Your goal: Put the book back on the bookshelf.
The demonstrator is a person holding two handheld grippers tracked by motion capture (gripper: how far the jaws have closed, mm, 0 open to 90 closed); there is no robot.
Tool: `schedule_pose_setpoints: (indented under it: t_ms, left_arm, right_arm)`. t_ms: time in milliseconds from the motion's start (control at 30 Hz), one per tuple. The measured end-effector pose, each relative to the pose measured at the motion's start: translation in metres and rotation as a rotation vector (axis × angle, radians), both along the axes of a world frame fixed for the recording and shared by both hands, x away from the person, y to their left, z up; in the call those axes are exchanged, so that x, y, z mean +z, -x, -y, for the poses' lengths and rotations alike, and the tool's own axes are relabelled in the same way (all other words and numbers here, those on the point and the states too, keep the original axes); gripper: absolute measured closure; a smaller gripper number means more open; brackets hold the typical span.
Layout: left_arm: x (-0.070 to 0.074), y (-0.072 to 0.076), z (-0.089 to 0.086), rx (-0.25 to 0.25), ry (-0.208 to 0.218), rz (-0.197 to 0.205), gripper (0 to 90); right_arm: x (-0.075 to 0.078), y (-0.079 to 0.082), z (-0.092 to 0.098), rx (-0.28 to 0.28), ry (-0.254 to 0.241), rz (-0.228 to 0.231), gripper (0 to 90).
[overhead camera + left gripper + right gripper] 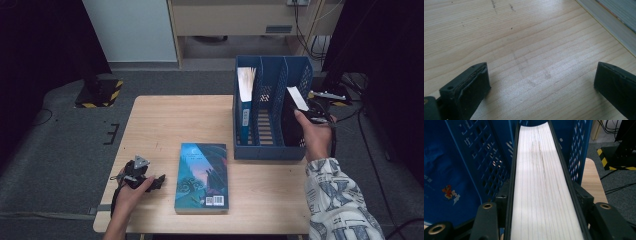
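We are holding the right gripper [311,116] at the blue file rack [270,150], our landmark for everything here. Its fingers [501,202] are sitting on either side of a dark-covered book [544,182], one against each cover; whether they are pressing or merely flanking it we cannot tell. The book is standing on edge in the rack's rightmost compartment, white page edges facing us, tilted a little toward the rack's right wall.

The perforated blue divider [496,167] is crowding the book's left side, and the rack's outer wall [576,157] is closing in on its right. A blue-spined book [245,112] is standing upright in the rack's leftmost compartment; the middle compartment is lying between the two books. In the right gripper view a blue cover with a small cartoon figure [450,192] is showing left of the divider; its pale lettering is too blurred to read.

In front of the rack, a teal book [202,176] is lying flat on the surface [165,120], a barcode near its lower edge, title unreadable. Well to the rack's left, beyond that book, the left gripper [159,180] is resting on the surface, its fingers [466,90] standing wide apart over bare wood.
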State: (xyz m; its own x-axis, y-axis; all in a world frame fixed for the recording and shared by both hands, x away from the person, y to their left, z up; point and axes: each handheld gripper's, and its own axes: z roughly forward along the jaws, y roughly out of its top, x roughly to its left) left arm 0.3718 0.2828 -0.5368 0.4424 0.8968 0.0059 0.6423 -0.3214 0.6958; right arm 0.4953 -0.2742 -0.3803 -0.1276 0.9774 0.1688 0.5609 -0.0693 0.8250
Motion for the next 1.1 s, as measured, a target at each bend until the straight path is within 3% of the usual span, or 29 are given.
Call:
schedule_pose_setpoints:
  t_ms: [600, 1100]
  left_arm:
    - [0.000, 0.000, 0.000, -0.002, 0.002, 0.001, 0.0]
    - [0.000, 0.000, 0.001, -0.008, 0.000, 0.000, 0.0]
  right_arm:
    - [0.002, -0.010, 0.000, -0.011, -0.083, -0.001, 40.4]
    - [0.001, -0.011, -0.003, -0.006, -0.064, -0.013, 38.5]
